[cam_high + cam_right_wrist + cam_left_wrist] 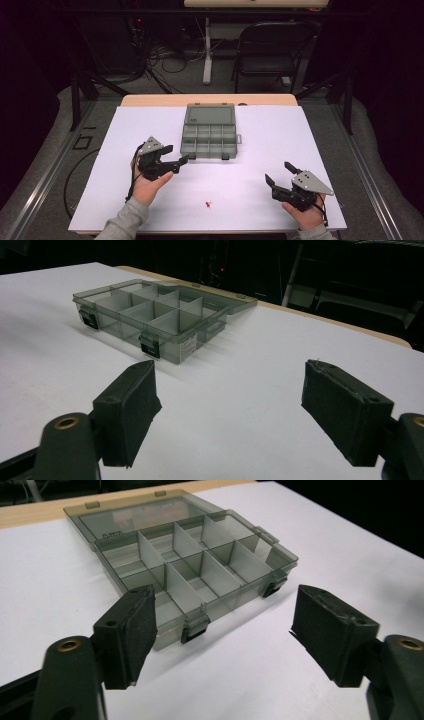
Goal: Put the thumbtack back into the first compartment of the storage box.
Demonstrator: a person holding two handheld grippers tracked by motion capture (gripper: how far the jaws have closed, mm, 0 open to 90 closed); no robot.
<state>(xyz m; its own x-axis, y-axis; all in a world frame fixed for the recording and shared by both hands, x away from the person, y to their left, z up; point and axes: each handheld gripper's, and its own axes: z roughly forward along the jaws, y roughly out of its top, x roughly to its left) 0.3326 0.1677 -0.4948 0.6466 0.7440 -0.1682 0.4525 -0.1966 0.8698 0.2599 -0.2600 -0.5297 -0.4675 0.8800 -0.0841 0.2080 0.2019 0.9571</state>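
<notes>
White tabletop (300, 150): open organizer box (209, 139), lid hinged back, latches facing person

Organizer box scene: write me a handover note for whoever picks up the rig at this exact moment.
Left gripper: jaws open, holding nothing, just short of the organizer box's front left corner.
Right gripper: jaws open, holding nothing, over bare white table at the near right.
The box sits mid-table, lid open and laid flat behind it; the compartments look empty.
A small red item lies loose near the front edge, between the hands; too small to identify.
Done: lid open. Left, as far as I can judge: pick up the red item and probably put it in a compartment.
</notes>
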